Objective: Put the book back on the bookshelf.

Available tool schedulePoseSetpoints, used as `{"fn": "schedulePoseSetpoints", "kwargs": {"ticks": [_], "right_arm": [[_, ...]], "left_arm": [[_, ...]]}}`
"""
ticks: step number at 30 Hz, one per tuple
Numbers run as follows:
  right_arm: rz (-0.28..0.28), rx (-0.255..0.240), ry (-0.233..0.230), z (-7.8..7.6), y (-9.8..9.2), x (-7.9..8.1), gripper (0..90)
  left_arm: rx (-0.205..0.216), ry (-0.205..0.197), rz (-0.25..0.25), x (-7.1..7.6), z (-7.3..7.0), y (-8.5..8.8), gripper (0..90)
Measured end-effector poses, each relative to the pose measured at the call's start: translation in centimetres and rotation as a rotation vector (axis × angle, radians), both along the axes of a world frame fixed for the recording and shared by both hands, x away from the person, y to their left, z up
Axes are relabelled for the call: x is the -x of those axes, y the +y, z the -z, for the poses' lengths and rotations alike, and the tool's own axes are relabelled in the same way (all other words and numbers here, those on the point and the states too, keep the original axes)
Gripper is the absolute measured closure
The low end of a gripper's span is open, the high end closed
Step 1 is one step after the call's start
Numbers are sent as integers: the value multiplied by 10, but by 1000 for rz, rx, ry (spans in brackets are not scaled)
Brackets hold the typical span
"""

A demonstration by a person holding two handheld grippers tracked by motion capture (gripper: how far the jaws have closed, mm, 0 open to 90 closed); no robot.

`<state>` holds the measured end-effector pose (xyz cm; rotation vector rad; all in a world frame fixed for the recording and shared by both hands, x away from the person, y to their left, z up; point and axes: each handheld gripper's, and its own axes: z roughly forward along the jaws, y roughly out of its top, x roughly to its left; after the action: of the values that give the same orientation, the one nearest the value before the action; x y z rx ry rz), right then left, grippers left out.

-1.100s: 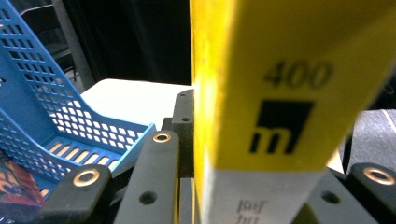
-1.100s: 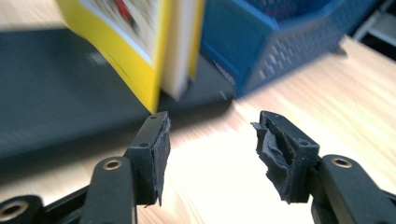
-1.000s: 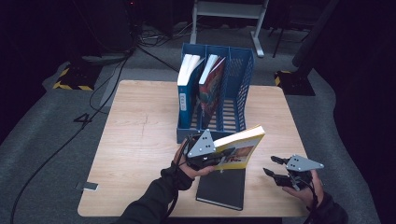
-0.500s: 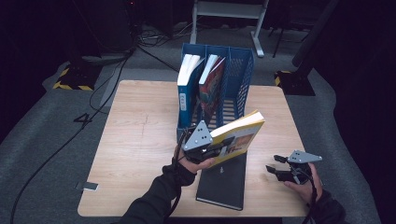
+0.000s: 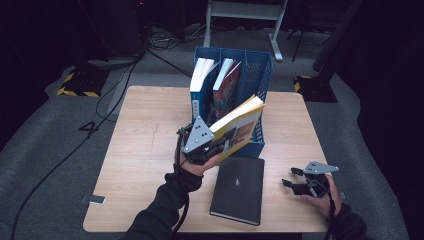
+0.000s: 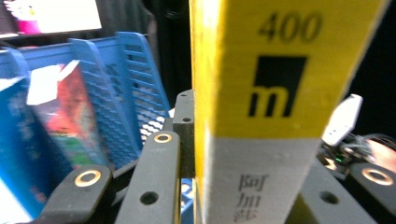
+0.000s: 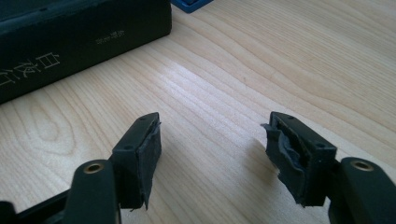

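Left hand-held gripper (image 5: 220, 145) is clamped on the yellow book (image 5: 239, 125), held tilted above the bench (image 5: 145, 130), just in front of the blue rack (image 5: 260, 75). Step judged: filing the book. Next move calls for standing it upright over the empty right slot and lowering it. Right hand-held gripper (image 7: 212, 154) sits released, its jaws having just been opening with nothing between them, near the black book (image 5: 239, 189). Left gripper view reads the spine (image 6: 261, 93) print; high view gives the rack slots.
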<state>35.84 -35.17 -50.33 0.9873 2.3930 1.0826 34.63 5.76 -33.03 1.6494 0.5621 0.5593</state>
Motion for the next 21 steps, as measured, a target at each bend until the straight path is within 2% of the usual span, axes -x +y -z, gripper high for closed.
{"fn": "schedulePoseSetpoints", "kwargs": {"ticks": [3,8,11,21], "right_arm": [[3,-1,0,0,0,0,352],[9,-6,4,1,0,-1,343],[15,-5,4,1,0,-1,333],[16,-7,5,1,0,-1,327]], "left_arm": [[22,4,-40,-6,-4,6,752],[15,-2,-101,-15,-9,8,752],[11,5,-117,-21,-11,5,752],[-22,42,-221,-50,-10,-11,752]]}}
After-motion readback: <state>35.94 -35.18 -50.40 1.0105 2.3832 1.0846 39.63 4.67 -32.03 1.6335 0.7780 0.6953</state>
